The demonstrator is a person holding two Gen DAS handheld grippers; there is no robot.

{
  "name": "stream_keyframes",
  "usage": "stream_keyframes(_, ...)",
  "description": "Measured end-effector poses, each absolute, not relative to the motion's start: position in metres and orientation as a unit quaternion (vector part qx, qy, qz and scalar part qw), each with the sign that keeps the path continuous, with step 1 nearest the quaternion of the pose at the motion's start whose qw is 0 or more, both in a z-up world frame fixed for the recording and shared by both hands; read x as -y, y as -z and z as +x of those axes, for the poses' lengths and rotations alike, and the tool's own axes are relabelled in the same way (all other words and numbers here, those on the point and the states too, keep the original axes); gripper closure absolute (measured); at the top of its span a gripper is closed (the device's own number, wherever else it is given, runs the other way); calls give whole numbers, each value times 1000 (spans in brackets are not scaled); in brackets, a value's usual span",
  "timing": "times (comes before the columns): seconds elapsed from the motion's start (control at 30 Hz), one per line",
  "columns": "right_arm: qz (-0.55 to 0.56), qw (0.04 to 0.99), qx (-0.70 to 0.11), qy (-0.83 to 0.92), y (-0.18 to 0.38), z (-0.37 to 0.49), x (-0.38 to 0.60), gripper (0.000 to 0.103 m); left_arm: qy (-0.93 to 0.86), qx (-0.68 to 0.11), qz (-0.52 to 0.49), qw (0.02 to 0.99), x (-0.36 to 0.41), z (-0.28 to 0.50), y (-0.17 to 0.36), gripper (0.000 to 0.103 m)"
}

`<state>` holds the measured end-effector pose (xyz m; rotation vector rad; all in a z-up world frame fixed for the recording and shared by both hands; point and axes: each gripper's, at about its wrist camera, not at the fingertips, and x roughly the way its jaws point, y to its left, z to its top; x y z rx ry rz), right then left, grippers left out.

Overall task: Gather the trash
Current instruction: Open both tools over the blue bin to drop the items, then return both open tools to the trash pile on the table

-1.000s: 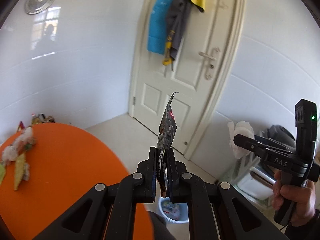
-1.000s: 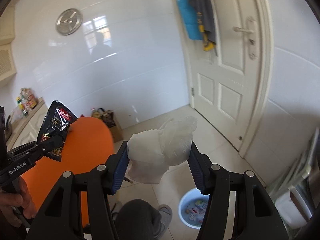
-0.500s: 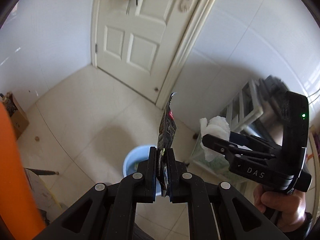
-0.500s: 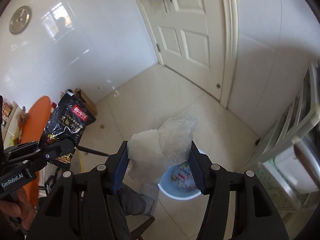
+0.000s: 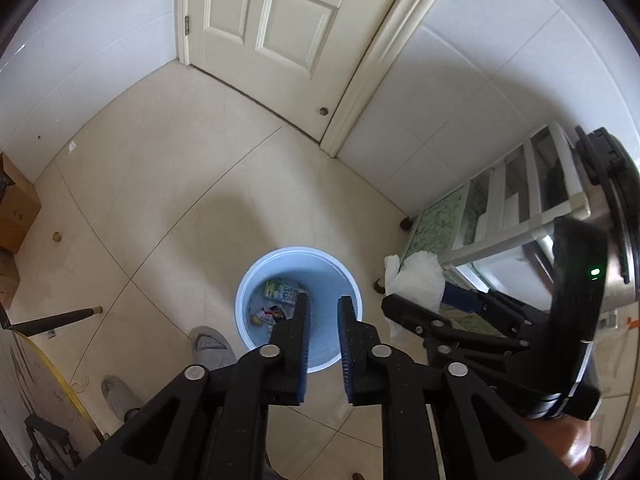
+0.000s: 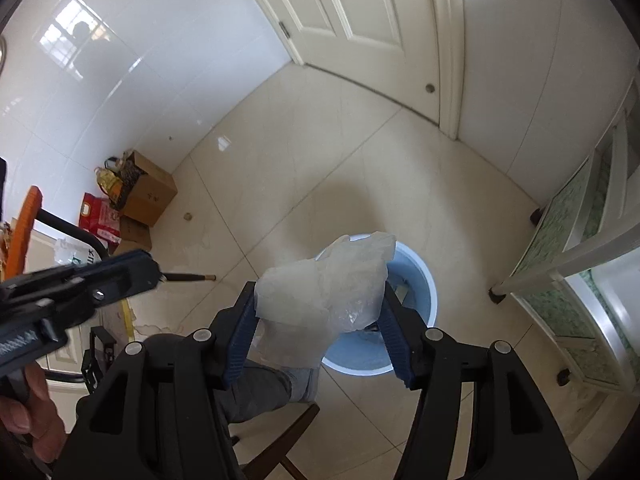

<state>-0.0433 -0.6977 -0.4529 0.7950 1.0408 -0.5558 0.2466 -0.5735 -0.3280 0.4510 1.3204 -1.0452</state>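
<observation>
Trash first, left wrist view: left tongs [image 5: 322, 312] point steeply down over the pale blue trash bin [image 5: 244, 308] on the floor [image 5: 168, 208], jaws a narrow gap apart, having just been opening, nothing between them. Bin already holds a green-and-white carton [image 5: 280, 291] and a printed packet [image 5: 269, 314]. Whether other wrappers lie deeper I cannot tell. At right, the right tongs [image 5: 404, 304] show side-on with a crumpled white tissue wad [image 5: 416, 280] sticking out past the tips. A grey shoe [image 5: 212, 346] stands just beside the bin.

Right wrist view: tissue wad [image 6: 332, 292] sits between the blue pads [image 6: 240, 332] of the right tongs [image 6: 320, 320], directly above the bin [image 6: 424, 280]. Jaws stand fairly wide and have just been opening. The wad fills the gap and seems to rest against both pads, though how firmly they press I cannot tell. The left tongs [image 6: 132, 268] cross at left, blurred, carrying nothing.

Handling, my judgement: the wad is very light, soft and springy (it puffs out as the squeeze eases), so it may cling to the ribbed pads rather than drop cleanly. Best taken across its bulky middle, not by a loose flap, which would tear or slip. Not fragile; a firm squeeze does no harm.
</observation>
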Motion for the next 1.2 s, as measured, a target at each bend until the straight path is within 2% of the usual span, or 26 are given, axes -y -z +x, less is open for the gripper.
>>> stream_keyframes(0.03,369,755,-478,257,456,-43,699,30,457,-578,199,646,572,240,328,73)
stream_keyframes(0.07,373,751,-478,260,460,-43,701,16,454,-573,202,652,572,240,326,49)
stream_keyframes(0.1,376,749,-477,265,463,-44,701,7,449,-566,207,660,574,238,324,41)
stream_keyframes(0.13,375,747,-477,271,463,-45,700,4,442,-555,212,672,573,233,322,23)
stream_keyframes(0.17,374,746,-477,276,464,-45,699,0,436,-546,217,682,574,233,320,13)
stream_keyframes(0.23,376,743,-475,282,464,-47,697,0,420,-535,228,697,574,237,317,10)
stream_keyframes(0.43,370,750,-460,299,448,-51,686,0,405,-530,223,711,570,237,308,10)
stream_keyframes(0.6,364,762,-441,305,418,-53,672,0,415,-503,205,730,546,215,277,10)
stream_keyframes(0.83,338,788,-409,312,358,-45,646,0,429,-451,181,762,487,182,226,9)
stream_keyframes(1.2,271,855,-354,265,257,0,575,0,388,-367,123,836,346,147,148,2)
